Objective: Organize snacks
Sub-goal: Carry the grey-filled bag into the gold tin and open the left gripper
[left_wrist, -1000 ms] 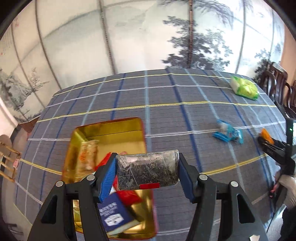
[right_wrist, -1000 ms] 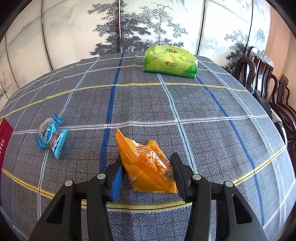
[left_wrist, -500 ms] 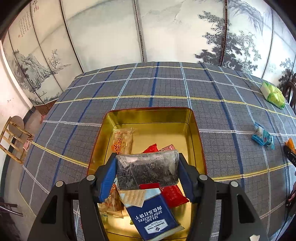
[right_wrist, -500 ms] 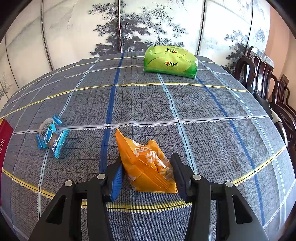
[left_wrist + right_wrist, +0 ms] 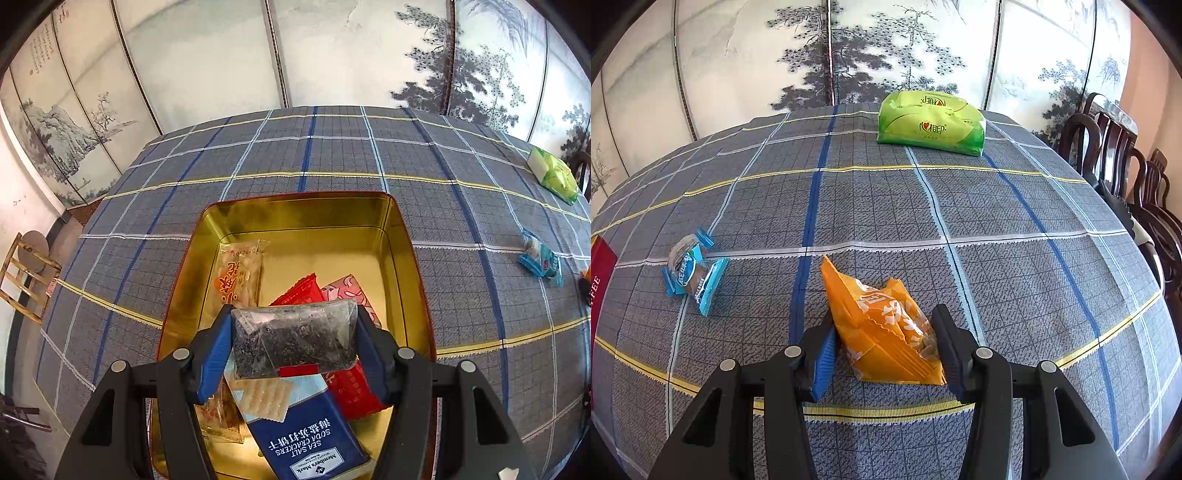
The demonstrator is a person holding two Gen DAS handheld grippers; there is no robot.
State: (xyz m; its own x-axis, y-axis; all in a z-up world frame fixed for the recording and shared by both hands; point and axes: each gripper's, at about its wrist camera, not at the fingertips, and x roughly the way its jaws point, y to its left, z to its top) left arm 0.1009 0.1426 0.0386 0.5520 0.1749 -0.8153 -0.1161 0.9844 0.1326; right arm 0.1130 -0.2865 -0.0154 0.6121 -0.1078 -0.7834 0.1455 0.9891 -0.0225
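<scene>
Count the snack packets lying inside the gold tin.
5 visible in the gold tin: clear orange-print packet, red packet, pink packet, blue cracker packet, clear packet. Others may be hidden.

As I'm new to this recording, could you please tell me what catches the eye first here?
The gold tin stands out on the checked tablecloth, with snack packets inside and the left tool holding a clear packet of dark bits above it. In the right wrist view, the right tool grips an orange packet, with a green pack at the far edge.

left wrist: steeply down, close over tin (image 5: 402,236) | right wrist: down across tablecloth (image 5: 997,206) | shared: green pack (image 5: 931,123)
</scene>
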